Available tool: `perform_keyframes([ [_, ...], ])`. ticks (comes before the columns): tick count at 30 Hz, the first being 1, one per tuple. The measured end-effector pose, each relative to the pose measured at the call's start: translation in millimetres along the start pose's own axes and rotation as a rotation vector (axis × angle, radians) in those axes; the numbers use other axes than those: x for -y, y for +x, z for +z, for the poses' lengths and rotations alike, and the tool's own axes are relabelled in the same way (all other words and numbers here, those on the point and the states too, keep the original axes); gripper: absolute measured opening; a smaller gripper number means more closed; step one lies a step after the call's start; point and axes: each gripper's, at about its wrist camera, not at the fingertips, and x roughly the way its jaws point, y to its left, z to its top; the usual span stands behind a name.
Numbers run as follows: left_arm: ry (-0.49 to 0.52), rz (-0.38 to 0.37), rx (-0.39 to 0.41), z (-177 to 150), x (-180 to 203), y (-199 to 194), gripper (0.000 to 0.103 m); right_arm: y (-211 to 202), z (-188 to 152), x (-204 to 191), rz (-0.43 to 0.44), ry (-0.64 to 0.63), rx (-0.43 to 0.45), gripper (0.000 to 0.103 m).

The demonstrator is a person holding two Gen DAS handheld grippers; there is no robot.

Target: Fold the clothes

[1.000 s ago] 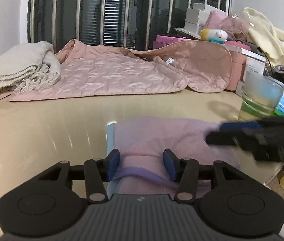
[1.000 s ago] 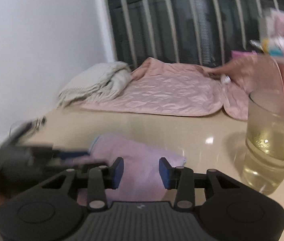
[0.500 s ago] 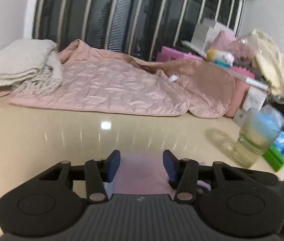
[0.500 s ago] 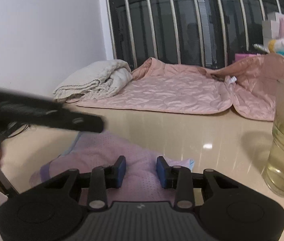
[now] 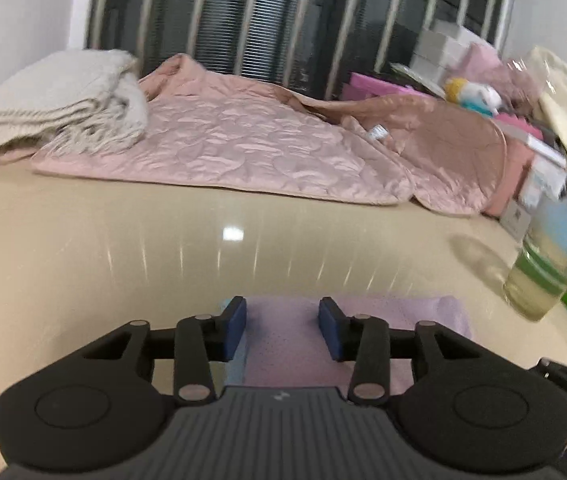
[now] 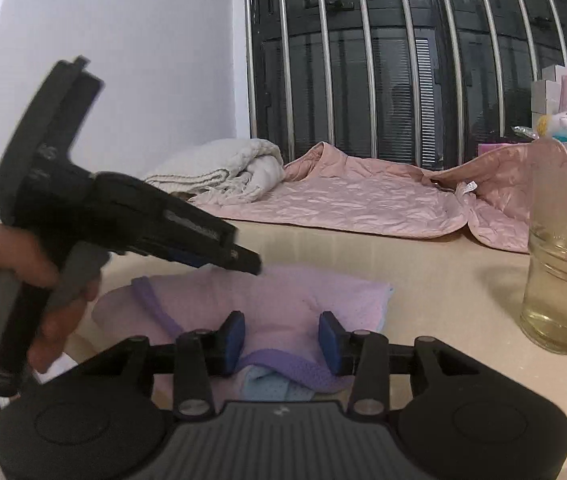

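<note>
Showing unreadable tag [image 5: 377,133] on pink quilt [image 5: 223,148]

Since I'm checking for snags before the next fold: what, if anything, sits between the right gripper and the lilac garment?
Nothing visible. The right gripper, jaws opening, hangs directly over the lilac garment; the glass stands clear to its right.

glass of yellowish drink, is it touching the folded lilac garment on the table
Apart. In the right wrist view, bare beige table shows plainly between the glass and the right edge of the lilac garment.
</note>
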Motion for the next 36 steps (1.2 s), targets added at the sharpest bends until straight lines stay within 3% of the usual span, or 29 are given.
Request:
perform_keyframes([
  [2,-0.054,0.017,0.014,-3,-10,-9,0.052,-5,7,7,0.015,0.052,-0.021,0.04],
  [4,-0.108,0.025,0.036,-6,-20,-22,0.052,-18,12,15,0.011,0.089,0.019,0.043],
  [5,-0.126,0.025,0.05,-7,-23,-31,0.052,-25,13,16,0.005,0.1,0.044,0.046],
  [7,-0.143,0.025,0.071,-10,-27,-46,0.053,-35,15,20,-0.016,0.124,0.074,0.062],
  [8,-0.143,0.029,0.073,-12,-27,-52,0.053,-40,15,22,-0.026,0.136,0.089,0.064],
  [22,-0.082,0.068,0.009,-20,-25,-53,0.068,-44,13,27,-0.105,0.199,0.055,0.067],
  [28,-0.127,0.042,0.019,-27,-21,-66,0.076,-40,13,27,-0.067,0.221,0.053,0.068],
  [36,-0.08,0.005,0.023,-21,-13,-70,0.077,-19,22,32,-0.028,0.281,0.012,0.069],
])
